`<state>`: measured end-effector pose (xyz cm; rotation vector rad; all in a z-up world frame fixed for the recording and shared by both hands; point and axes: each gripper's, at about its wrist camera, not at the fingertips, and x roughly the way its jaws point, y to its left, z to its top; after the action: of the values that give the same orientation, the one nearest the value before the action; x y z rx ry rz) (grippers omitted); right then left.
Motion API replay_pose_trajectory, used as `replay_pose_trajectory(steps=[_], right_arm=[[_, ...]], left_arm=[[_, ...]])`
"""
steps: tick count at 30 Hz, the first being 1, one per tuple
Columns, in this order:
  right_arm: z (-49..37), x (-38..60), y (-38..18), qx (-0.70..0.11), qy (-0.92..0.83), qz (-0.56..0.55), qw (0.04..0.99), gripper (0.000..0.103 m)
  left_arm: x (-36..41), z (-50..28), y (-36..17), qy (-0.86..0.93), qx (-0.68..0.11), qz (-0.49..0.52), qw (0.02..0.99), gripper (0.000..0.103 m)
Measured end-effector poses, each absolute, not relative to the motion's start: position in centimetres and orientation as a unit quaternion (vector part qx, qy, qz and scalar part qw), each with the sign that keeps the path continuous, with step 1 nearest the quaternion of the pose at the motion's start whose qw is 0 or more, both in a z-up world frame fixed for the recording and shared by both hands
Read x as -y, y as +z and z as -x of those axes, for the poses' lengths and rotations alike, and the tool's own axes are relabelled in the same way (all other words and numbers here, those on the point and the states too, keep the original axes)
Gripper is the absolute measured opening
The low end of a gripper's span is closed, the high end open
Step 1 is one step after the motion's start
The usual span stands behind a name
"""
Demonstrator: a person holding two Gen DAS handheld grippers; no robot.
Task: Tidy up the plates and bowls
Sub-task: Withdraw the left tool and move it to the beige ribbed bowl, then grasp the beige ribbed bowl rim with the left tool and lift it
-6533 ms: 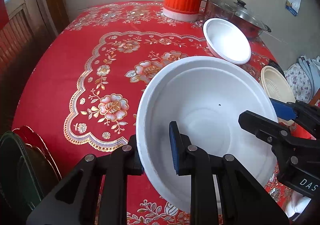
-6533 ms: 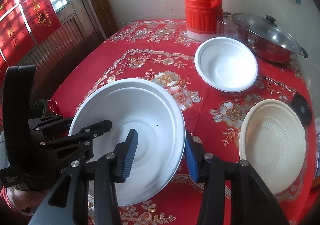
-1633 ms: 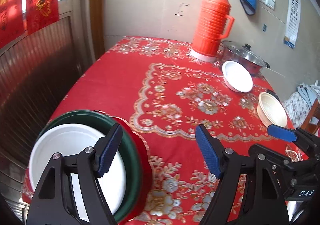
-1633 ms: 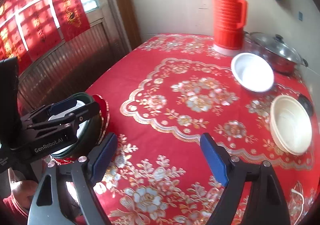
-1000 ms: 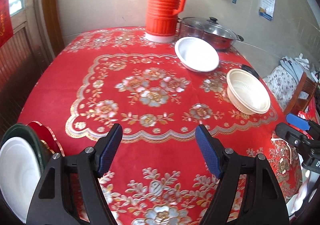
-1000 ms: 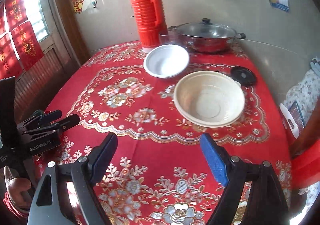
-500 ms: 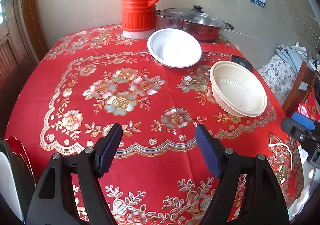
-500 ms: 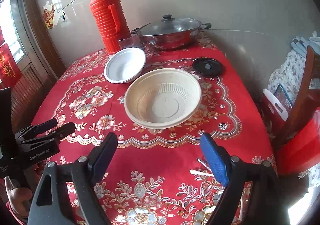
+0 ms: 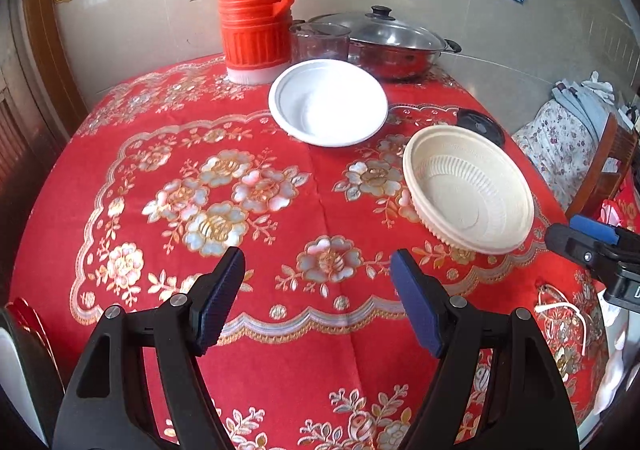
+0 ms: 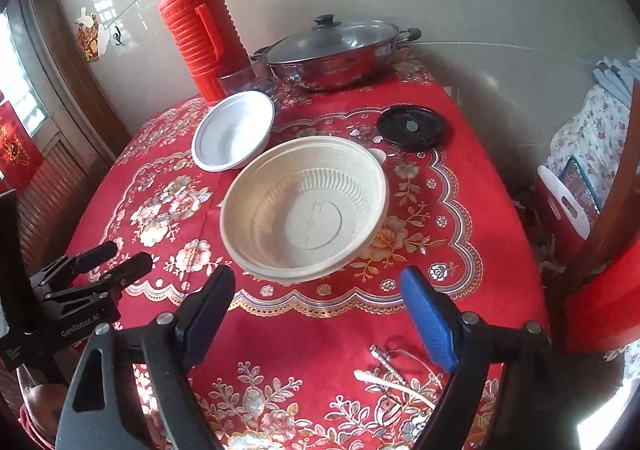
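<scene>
1. The left tongs (image 9: 318, 296) are seen spread wide over the red flowered tabletop (image 9: 200, 130), with nothing gripped between the blue pads
2. The right tongs (image 10: 320, 302) are likewise released and empty, and are held just short of the cream bowl (image 10: 304, 206)
3. The cream bowl is found near the right side of the tabletop, upright, with its ribbed inside showing; in the left view it (image 9: 468, 190) is seen ahead and to the right of the left tongs
4. The white bowl (image 9: 328, 106) is set farther back, apart from the cream bowl in the left view, though their rims are seen overlapping in the right view (image 10: 234, 130)
5. An orange flask (image 9: 254, 2) is stood at the back by the wall, with a glass (image 9: 320, 42) and a lidded steel pot (image 9: 388, 42) beside it
6. A black lid (image 10: 410, 126) is laid flat behind the cream bowl, near the tabletop's right edge
7. At the far left edge of the left view, slivers of a white plate (image 9: 12, 382) and of a dark dish behind it are glimpsed; how they are stacked cannot be told
</scene>
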<state>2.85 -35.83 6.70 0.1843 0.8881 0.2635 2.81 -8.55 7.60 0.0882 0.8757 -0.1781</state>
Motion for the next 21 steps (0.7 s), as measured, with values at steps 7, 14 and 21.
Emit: replay_pose_trajectory(steps=[7,14,21], right_arm=[[-6.3,37.6,6.7,-0.444,0.123,-0.092,0.883,0.085],[-9.4,37.7,5.3,-0.486,0.126,-0.068,0.862,0.085],[-10.5,37.4,4.7,-0.488,0.152,-0.047,0.858,0.083]], left_arm=[[10.8,-7.1,6.9,-0.100,-0.465,-0.038,0.879,0.076],[13.7,-9.5,5.3,-0.133,-0.509,-0.030,0.850,0.076],[14.9,-10.5,5.3,-0.143,-0.519,-0.030,0.842,0.076]])
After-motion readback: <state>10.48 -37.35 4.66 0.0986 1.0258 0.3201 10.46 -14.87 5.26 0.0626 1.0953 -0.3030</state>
